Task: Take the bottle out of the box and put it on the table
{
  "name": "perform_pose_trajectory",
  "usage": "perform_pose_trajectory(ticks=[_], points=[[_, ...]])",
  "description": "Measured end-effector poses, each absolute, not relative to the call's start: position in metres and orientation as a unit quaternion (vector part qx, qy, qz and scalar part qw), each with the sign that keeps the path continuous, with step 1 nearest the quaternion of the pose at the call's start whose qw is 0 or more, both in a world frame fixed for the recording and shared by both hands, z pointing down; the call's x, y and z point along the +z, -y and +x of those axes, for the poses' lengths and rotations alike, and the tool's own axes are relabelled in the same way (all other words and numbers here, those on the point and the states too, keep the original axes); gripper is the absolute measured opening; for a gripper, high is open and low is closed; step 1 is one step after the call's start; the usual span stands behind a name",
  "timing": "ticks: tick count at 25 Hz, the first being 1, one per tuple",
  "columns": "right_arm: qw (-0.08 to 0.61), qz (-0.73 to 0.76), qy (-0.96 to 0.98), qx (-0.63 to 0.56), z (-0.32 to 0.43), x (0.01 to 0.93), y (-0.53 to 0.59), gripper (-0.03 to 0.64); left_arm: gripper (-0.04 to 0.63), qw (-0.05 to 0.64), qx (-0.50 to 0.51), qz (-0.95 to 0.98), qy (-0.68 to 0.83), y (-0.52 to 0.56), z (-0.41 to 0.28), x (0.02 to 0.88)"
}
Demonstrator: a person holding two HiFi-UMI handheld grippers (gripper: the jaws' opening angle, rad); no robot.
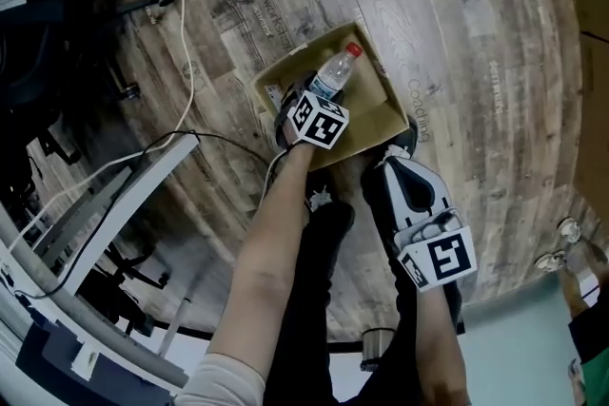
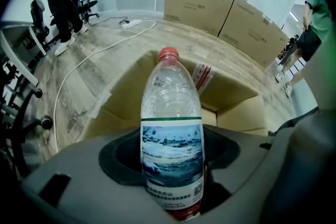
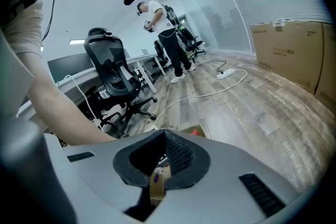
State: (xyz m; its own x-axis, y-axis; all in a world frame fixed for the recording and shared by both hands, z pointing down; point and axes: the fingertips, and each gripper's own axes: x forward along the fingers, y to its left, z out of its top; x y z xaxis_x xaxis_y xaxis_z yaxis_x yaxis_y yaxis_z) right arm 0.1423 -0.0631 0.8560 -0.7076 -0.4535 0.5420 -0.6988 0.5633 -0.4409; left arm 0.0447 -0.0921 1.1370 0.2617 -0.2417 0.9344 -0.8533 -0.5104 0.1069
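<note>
A: Two grippers in view; which one has the bottle (image 2: 171, 134)?

B: The left gripper (image 1: 317, 109). Its jaws are closed on the lower part of the bottle, one pad against each side of the blue-and-white label.

A: Which way does it point?

B: Its long axis runs straight out along the jaws, with the base at the gripper and the red cap away from it. From the head view it slants up and to the right, cap towards the far wall of the box (image 1: 379, 114).

A: So where is it?

B: Over the open box, inside the outline of its walls. I cannot tell whether it touches the box floor.

A: And the right gripper (image 3: 157, 176)?

B: Its jaws are drawn close on a tan strip of cardboard. It looks to be the near right corner of the box.

A: What room is there around?

B: Cardboard walls stand on all four sides of the bottle. Bare plank floor (image 1: 457, 33) lies open beyond the box and to its right. On the left a white cable (image 1: 190, 33) crosses the floor, and a white desk edge (image 1: 114, 195) stands near.
</note>
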Motion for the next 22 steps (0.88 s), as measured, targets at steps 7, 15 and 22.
perform_pose_trajectory(ticks=[7,15,22], points=[[0.19,0.353,0.855,0.329,0.143,0.819,0.031,0.04,0.305,0.318,0.441,0.751,0.375,0.075,0.037,1.01],[0.204,0.338,0.873,0.285,0.123,0.705,0.034,0.04,0.305,0.316,0.357,0.763,0.435,0.061,0.012,0.852],[0.193,0.344,0.878,0.271,0.101,0.592,0.026,0.04,0.305,0.298,0.294,0.764,0.49,0.029,-0.019,0.704]])
